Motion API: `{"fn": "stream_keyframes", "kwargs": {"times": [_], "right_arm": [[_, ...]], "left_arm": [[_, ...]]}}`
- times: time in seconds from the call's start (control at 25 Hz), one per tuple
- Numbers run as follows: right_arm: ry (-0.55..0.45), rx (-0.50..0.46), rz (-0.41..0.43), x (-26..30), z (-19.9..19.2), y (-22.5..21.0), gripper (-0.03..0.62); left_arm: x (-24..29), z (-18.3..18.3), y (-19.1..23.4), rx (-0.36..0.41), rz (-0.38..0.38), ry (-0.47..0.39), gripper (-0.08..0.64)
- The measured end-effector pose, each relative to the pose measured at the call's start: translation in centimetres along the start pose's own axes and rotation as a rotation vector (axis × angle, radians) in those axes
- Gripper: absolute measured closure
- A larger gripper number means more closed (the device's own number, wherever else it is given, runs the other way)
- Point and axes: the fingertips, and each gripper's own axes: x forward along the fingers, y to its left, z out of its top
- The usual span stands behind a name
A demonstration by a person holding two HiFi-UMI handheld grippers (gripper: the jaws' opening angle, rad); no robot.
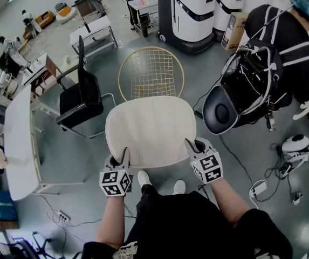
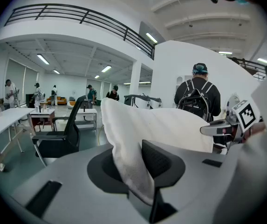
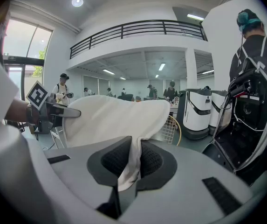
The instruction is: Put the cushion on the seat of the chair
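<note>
the cream, rounded fabric cushion [image 1: 150,129] hangs in the air above the grey floor [image 1: 79,161], spread nearly flat and held by its two near corners; in the head view its far edge overlaps the near rim of the gold wire chair [image 1: 151,72], whose round mesh seat lies bare beyond it; the left tool [image 1: 119,158] is clamped on the near left corner, a thick fold of the cream cloth pressed between its dark pads in the left gripper view; the right tool [image 1: 196,146] is clamped on the near right corner, a thinner fold of the same cloth pinched tight between its pads in the right gripper view; both tools tilt somewhat downward; under the cushion's near edge the person's white shoes [image 1: 143,178] stand on the floor; left of the wire chair stands a black office chair [image 1: 81,99], and further left a long white worktop [image 1: 19,139]; to the right a person with a black backpack [image 1: 283,42] stands with their back turned; behind the wire chair stand two tall white and black machines [image 1: 189,12].
</note>
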Motion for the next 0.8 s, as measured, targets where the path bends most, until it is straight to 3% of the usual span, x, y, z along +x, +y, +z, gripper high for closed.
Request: {"fn": "stream_keyframes", "kwargs": {"times": [0.8], "right_arm": [[-0.020, 0.011, -0.001, 0.1, 0.7, 0.9, 0.548]], "left_arm": [[-0.3, 0.5, 1.0, 0.003, -0.017, -0.005, 0.457]]}}
